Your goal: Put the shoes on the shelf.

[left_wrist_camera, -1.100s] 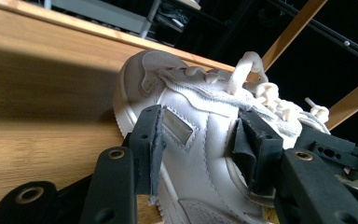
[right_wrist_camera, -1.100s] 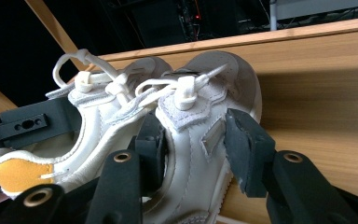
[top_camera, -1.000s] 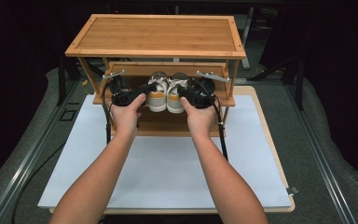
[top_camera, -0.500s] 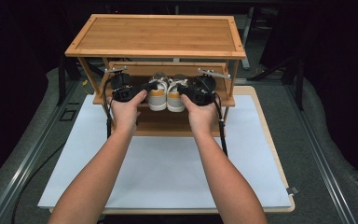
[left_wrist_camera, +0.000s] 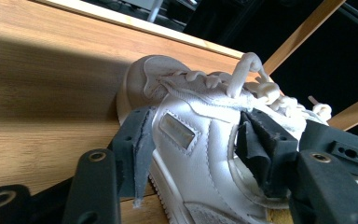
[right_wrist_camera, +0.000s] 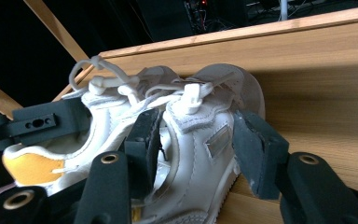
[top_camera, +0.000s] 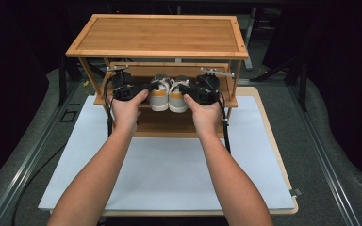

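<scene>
Jaws just opening around shoes (top_camera: 169, 93), forearms level, hands (top_camera: 125, 106) on shelf (top_camera: 99, 100)

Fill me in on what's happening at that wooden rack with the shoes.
A person holds tongs in each hand at the middle shelf of a wooden rack, where a pair of white sneakers with orange heels sits side by side. The left tongs straddle the left sneaker and the right tongs straddle the right sneaker. Both sets of jaws have just been opening, with a shoe between each, so the pair looks freshly set down on the shelf and released.
</scene>
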### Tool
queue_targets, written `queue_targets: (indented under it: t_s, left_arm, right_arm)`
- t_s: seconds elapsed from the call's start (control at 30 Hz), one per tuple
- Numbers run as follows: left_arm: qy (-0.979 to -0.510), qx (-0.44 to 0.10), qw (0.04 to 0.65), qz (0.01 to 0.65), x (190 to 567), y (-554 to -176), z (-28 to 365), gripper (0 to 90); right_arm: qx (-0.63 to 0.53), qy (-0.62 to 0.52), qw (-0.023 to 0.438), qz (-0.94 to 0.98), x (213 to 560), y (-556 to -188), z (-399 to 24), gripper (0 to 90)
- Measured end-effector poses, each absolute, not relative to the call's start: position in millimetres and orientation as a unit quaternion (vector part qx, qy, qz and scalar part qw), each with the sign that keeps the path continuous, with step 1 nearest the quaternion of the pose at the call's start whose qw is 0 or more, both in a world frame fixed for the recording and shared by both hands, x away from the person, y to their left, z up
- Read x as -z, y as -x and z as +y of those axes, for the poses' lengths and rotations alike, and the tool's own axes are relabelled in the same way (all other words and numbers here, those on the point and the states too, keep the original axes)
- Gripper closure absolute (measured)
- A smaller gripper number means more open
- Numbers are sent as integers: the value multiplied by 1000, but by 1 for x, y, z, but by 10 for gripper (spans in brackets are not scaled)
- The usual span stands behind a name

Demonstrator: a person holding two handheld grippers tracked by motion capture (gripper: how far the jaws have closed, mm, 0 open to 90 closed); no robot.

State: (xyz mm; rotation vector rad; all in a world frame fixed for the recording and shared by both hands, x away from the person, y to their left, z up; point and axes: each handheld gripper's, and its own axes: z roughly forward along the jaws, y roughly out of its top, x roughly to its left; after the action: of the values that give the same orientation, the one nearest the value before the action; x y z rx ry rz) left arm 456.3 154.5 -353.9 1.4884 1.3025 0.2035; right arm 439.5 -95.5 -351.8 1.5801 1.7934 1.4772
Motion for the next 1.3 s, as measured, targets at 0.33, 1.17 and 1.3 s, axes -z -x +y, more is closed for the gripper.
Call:
queue_targets:
  t_s: [0.33,1.17,1.3]
  left_arm:
    - [-623,-93,558,540,344,-451,158,446]
    - [-646,-93,566,503,348,-425,181,835]
    - [-652,-91,559,504,360,-428,183,893]
  right_arm:
    - [-516,-548,175,634,346,-434,-99,505]
    - [-529,-514,181,650,343,-406,-121,840]
    - [-523,-518,176,653,355,-411,-121,898]
